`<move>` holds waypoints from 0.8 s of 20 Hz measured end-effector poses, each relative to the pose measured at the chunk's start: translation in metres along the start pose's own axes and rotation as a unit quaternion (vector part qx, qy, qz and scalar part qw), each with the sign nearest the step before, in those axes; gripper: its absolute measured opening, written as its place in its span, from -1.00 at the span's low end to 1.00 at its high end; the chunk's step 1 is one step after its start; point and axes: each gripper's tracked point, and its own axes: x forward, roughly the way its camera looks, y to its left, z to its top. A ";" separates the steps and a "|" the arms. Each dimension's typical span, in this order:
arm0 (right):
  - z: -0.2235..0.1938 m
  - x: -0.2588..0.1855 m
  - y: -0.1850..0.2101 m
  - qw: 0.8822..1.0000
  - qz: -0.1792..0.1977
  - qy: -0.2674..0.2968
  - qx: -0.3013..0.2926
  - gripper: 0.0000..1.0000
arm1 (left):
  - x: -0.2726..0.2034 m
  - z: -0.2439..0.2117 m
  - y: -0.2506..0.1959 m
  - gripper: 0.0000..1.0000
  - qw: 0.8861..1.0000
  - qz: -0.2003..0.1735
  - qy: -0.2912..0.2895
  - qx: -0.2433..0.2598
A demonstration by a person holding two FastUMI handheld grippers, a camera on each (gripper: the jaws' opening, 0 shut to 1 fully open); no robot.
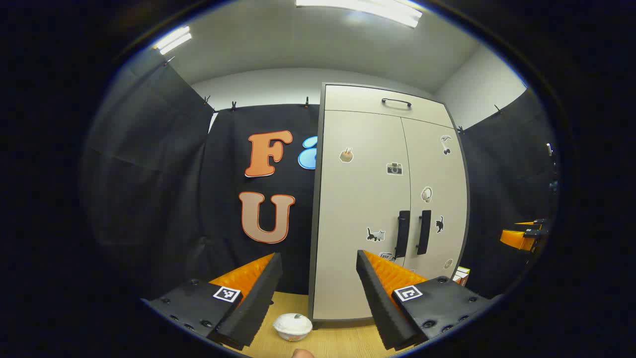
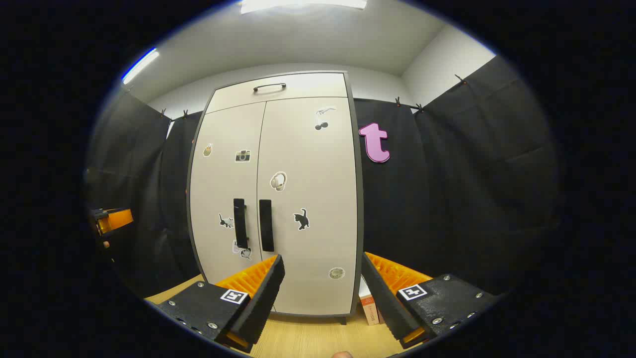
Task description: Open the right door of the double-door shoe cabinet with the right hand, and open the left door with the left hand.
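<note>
Shoe cabinet (image 2: 273, 199) upright on wooden floor (image 2: 308, 343) against booth wall, both doors closed, top drawer with handle (image 2: 269, 87) also closed. Left to right in right gripper view: other gripper at far left edge (image 2: 112, 221), well apart from cabinet; left door (image 2: 226, 189) with stickers; left handle (image 2: 240, 223) and right handle (image 2: 266, 225) side by side at centre seam; right door (image 2: 308, 189); small box (image 2: 368, 308) on floor beside cabinet's right foot. Right gripper (image 2: 322, 293) fingers apart, empty, short of cabinet. Left gripper (image 1: 318, 298) likewise spread, empty; white bowl-like object (image 1: 292, 326) on floor below it. Step in hand, as judged: approach to right handle. Best done: fingers straddling bar mid-length, square to it, full closure before any pull, then pull along arc about right-edge hinge, clear of left handle.
</note>
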 end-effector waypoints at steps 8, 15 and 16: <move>0.004 -0.008 -0.004 1.000 0.005 -0.009 -0.004 0.89 | -0.008 0.011 -0.016 0.90 1.000 -0.011 -0.009 0.010; 0.007 -0.014 -0.016 1.000 -0.008 -0.010 -0.006 0.88 | -0.009 0.011 -0.016 0.92 1.000 -0.011 -0.007 0.012; 0.008 -0.014 -0.016 1.000 -0.008 -0.011 -0.006 0.88 | -0.010 0.013 -0.015 0.92 1.000 -0.009 -0.009 0.014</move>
